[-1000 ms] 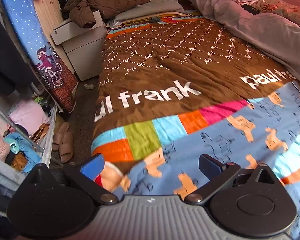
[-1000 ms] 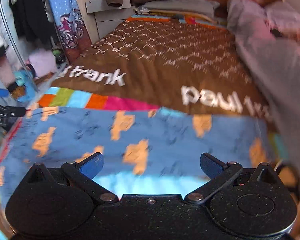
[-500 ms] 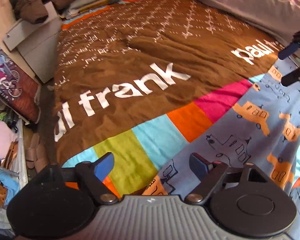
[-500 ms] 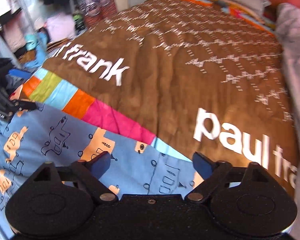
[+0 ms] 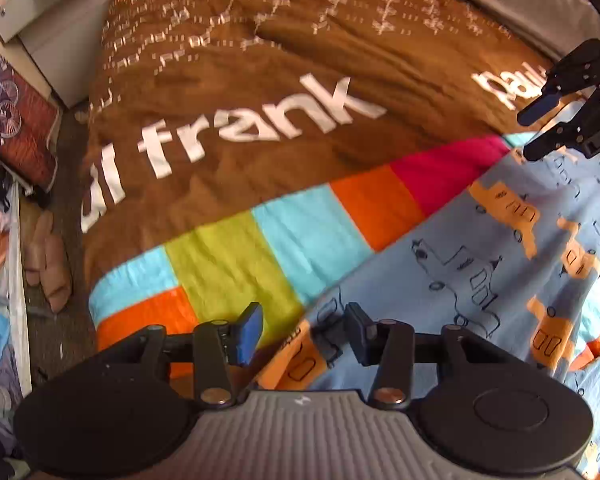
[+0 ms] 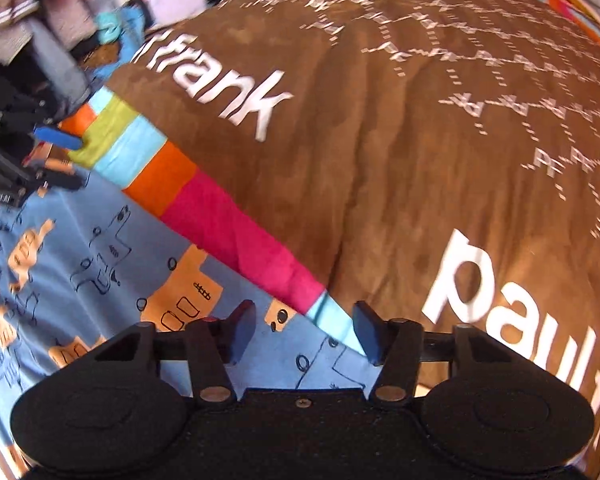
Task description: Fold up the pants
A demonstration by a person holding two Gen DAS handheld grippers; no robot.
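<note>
Both tongs narrowed over pants (image 5: 480, 280), waistband edges cut off

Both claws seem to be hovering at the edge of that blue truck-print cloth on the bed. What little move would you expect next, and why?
Probably closing both. The left gripper and right gripper are open, each straddling an edge of the blue pants on the brown bedspread, so pinching the fabric should come before any fold.

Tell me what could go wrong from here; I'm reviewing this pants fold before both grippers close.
The left gripper straddles the edge where the blue truck-print pants meet the striped bedspread, so closing may pinch the bedspread too. The right gripper, open over its own corner, sits similarly near that border. Uneven grips could skew the fold.
</note>
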